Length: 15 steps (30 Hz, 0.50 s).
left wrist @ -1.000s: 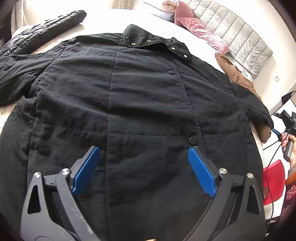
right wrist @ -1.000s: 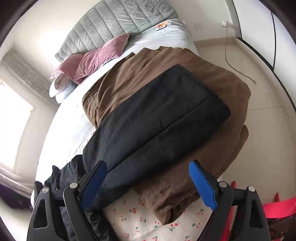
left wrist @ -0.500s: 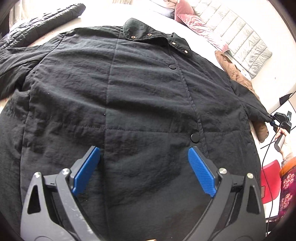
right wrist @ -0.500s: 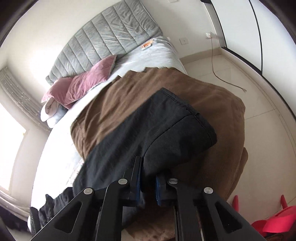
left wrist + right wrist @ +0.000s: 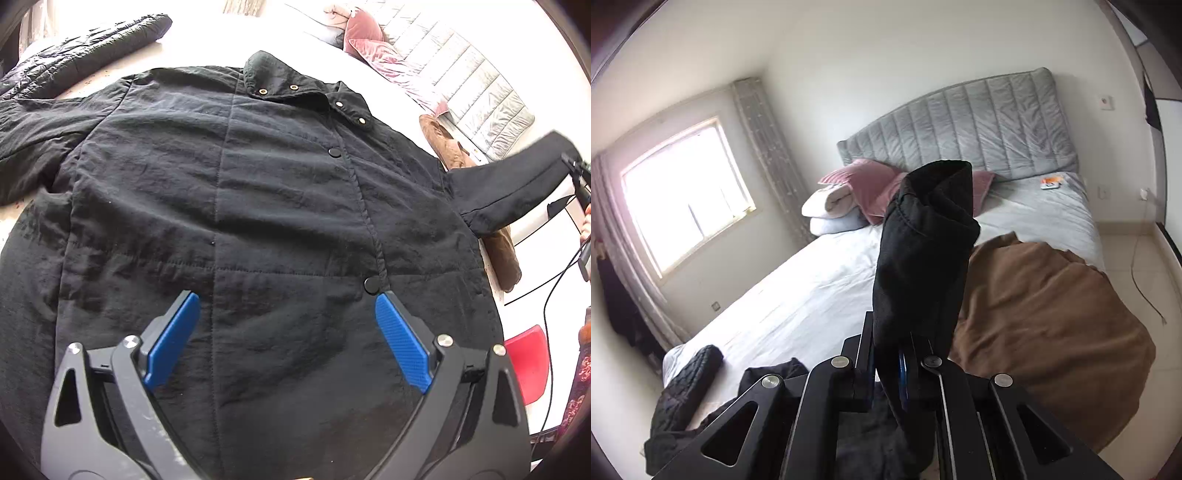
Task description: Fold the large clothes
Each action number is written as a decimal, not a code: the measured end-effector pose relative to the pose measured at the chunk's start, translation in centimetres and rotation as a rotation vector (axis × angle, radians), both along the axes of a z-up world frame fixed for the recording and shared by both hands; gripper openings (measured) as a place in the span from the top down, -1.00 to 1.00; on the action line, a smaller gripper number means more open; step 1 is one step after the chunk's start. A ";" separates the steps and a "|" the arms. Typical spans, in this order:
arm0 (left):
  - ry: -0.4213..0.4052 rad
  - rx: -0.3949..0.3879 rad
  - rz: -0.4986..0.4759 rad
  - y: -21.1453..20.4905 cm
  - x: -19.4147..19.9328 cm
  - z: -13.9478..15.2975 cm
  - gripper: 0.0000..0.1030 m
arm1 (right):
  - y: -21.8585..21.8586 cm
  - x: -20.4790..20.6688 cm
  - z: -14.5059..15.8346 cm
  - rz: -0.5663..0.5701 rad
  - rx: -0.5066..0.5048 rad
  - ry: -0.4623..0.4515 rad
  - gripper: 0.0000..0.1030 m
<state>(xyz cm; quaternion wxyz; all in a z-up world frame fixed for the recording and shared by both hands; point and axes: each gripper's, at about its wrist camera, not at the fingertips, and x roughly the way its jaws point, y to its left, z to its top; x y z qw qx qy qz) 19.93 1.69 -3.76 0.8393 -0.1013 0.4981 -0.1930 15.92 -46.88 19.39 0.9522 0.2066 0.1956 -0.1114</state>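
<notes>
A large black jacket (image 5: 258, 206) lies spread flat, front up, collar at the far end, on the bed. My left gripper (image 5: 288, 332) hovers open above its lower front, blue pads wide apart with only fabric beneath. The jacket's right sleeve (image 5: 517, 177) is lifted off the bed at the right edge of the left wrist view, held by my right gripper (image 5: 574, 170). In the right wrist view that gripper (image 5: 890, 365) is shut on the sleeve cuff (image 5: 923, 251), which stands up in front of the camera.
A brown garment (image 5: 1045, 314) lies on the bed's right side, pink pillows (image 5: 871, 184) and a grey headboard (image 5: 960, 125) at the far end. A second dark quilted jacket (image 5: 85, 51) lies at the far left. A red stool (image 5: 524, 362) stands on the floor beside the bed.
My right gripper closed on the sleeve cuff and lifted it off the brown garment, tilting upward. The left gripper stayed open over the jacket, hardly moving.
</notes>
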 end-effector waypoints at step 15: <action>-0.020 0.009 0.021 1.9 0.3 1.1 -0.86 | 20.2 7.3 -5.7 0.641 0.011 0.204 0.03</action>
